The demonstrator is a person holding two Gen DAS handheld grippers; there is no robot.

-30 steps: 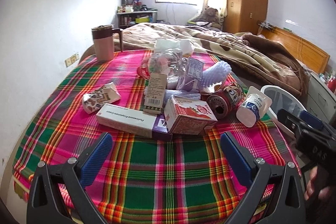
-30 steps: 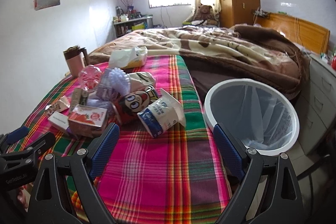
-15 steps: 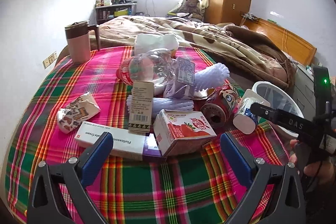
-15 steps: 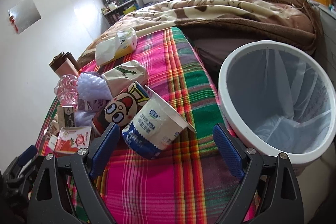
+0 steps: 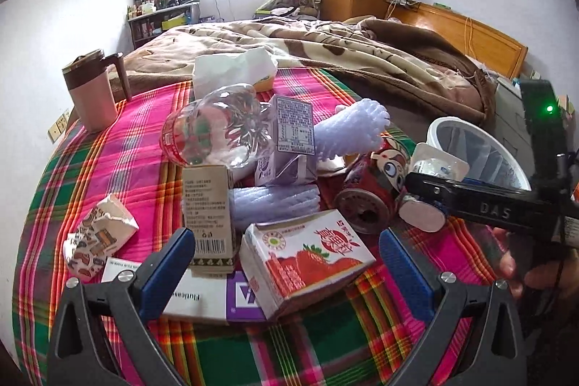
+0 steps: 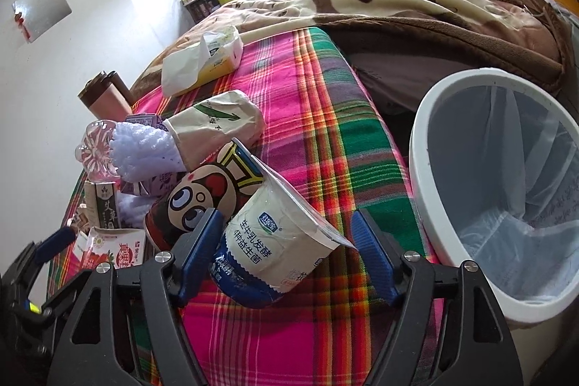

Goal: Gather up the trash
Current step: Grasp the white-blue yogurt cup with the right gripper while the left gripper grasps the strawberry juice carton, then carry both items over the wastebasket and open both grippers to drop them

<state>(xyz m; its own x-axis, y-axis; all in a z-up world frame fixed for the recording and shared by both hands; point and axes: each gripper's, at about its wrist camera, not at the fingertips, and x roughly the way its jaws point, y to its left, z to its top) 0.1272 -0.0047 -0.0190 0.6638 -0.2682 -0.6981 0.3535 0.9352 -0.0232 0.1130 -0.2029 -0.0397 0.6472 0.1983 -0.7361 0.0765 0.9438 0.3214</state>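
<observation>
Left wrist view, from left to right: a pink lidded mug (image 5: 94,89) stands at the far left of your plaid cloth (image 5: 119,161), with a crumpled printed wrapper (image 5: 97,236) nearer you. Your left gripper (image 5: 286,268) has its blue pads wide apart and touches nothing; between them lie a white-and-purple cream box (image 5: 202,299) and a strawberry drink carton (image 5: 307,257), tipped on its side. Behind these sit an upright tan box with a barcode (image 5: 208,212), a crushed clear bottle (image 5: 217,129), a purple carton (image 5: 289,147), white foam netting (image 5: 354,129) and a red cartoon can (image 5: 372,194) on its side. At the right your other tool reaches over a yogurt cup (image 5: 434,169), with a white lined bin (image 5: 481,154) beyond.

Right wrist view, from left to right: the strawberry carton (image 6: 112,246), the cartoon can (image 6: 191,201), then the yogurt cup (image 6: 275,241) lying on its side between the pads of your right gripper (image 6: 286,259). Its jaws are closing; the left pad is at the cup's side, while the right pad stands clear of the peeled lid. A tissue pack (image 6: 206,60) lies farther back. The bin (image 6: 499,190) stands just beside the cloth's right edge, its liner bare.
</observation>
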